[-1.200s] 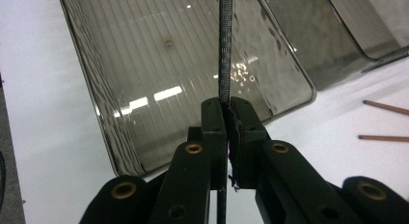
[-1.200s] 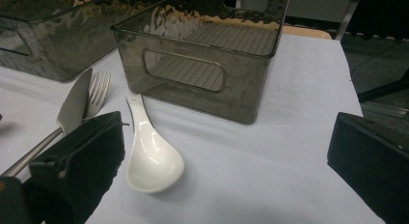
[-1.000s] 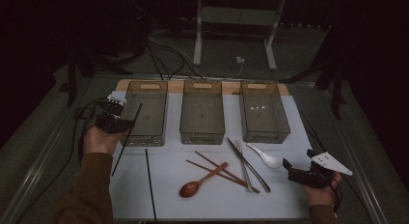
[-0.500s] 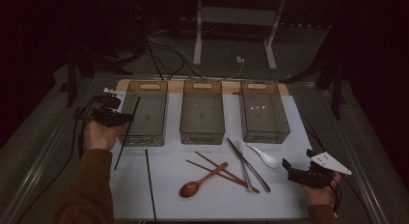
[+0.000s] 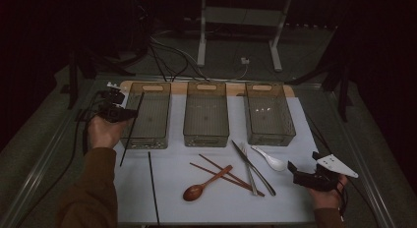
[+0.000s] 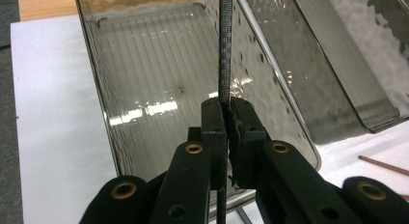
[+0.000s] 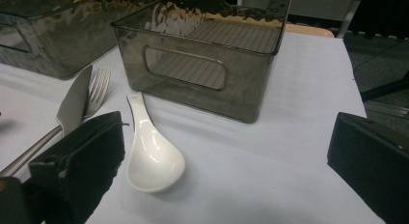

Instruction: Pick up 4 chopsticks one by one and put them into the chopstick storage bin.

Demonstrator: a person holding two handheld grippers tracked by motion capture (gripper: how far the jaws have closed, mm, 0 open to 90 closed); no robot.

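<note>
The left gripper (image 6: 225,118), fingers clamped on a thin black chopstick (image 5: 132,127), has tilted it over the leftmost smoky plastic bin (image 5: 150,115), apparently for dropping in, while the right gripper's (image 7: 226,161) fingers stand apart.

black chopstick (image 6: 224,45): thin, dark, straight rod with fine woven texture along shaft. clamped partway along its length between closed jaws of left gripper (image 6: 226,113), raised off table. in high view chopstick (image 5: 132,129) runs diagonally, far end over far rim of leftmost smoky clear bin (image 5: 147,115), near end slanting down-left past bin's near left corner, over white mat. rod crosses above bin's ribbed floor, not resting inside it.
</note>
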